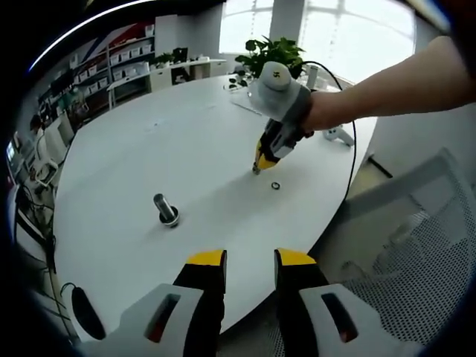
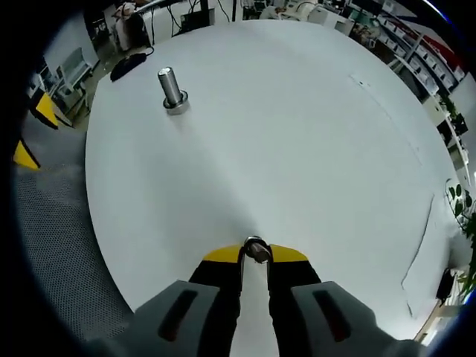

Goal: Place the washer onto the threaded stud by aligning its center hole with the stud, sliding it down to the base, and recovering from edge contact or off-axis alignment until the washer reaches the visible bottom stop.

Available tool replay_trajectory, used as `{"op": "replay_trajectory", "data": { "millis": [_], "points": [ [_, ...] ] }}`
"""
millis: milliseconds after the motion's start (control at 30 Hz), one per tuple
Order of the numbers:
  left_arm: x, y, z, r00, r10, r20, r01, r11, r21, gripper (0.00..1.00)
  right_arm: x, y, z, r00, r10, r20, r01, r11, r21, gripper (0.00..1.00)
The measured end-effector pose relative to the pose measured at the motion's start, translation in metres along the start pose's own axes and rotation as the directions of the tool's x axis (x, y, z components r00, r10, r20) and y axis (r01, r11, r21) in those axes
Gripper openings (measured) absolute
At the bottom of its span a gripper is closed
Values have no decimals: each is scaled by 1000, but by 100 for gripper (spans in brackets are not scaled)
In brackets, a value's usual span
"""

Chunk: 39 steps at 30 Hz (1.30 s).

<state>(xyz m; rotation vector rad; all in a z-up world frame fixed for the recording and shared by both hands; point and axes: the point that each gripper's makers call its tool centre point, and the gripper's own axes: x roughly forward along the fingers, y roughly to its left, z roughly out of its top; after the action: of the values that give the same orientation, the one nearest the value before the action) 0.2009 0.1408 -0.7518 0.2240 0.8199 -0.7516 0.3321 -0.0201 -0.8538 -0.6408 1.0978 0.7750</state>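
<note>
A threaded steel stud [image 1: 165, 208] stands upright on its round base on the white table [image 1: 149, 141]. My left gripper [image 1: 250, 260] hangs open past the table's near edge, with nothing between its jaws. Across the table a hand holds my right gripper [image 1: 258, 166] tip-down near the surface. Next to that tip a small dark ring [image 1: 275, 185] lies flat on the table. In the right gripper view, the right gripper [image 2: 256, 253] is shut on a small metal washer [image 2: 258, 250], held on edge. The stud [image 2: 172, 89] stands far ahead to the left.
A potted plant [image 1: 271, 52] and a cable sit at the table's far side, with shelves beyond. A grey mesh chair [image 1: 416, 245] stands by the table's right edge. A dark oval object [image 2: 128, 65] lies near the table edge behind the stud.
</note>
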Motion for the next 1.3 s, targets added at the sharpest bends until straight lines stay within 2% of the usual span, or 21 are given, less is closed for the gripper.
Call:
{"op": "replay_trajectory", "data": {
  "millis": [100,400,467,700,1000,1300],
  "points": [
    [0,1,0,1000,1,-1,-1,1000,-3,24,5,0,-2,1000,5,-6,-5,1000,0,14],
    [0,1,0,1000,1,-1,-1,1000,-4,24,3,0,-1,1000,0,-6,0,1000,-8,18],
    [0,0,0,1000,0,-2,0,1000,-3,24,2,-1,-3,1000,-7,-7,7,1000,-1,21],
    [0,0,0,1000,0,0,0,1000,-5,24,-1,-1,-15,1000,-1,-18,1,1000,31,22],
    [0,0,1,1000,0,2,0,1000,4,24,-12,19,-28,1000,29,-6,-29,998,50,23],
    [0,-2,1,1000,-6,2,6,1000,12,24,-7,40,-36,997,70,-13,-69,996,64,23]
  ]
}}
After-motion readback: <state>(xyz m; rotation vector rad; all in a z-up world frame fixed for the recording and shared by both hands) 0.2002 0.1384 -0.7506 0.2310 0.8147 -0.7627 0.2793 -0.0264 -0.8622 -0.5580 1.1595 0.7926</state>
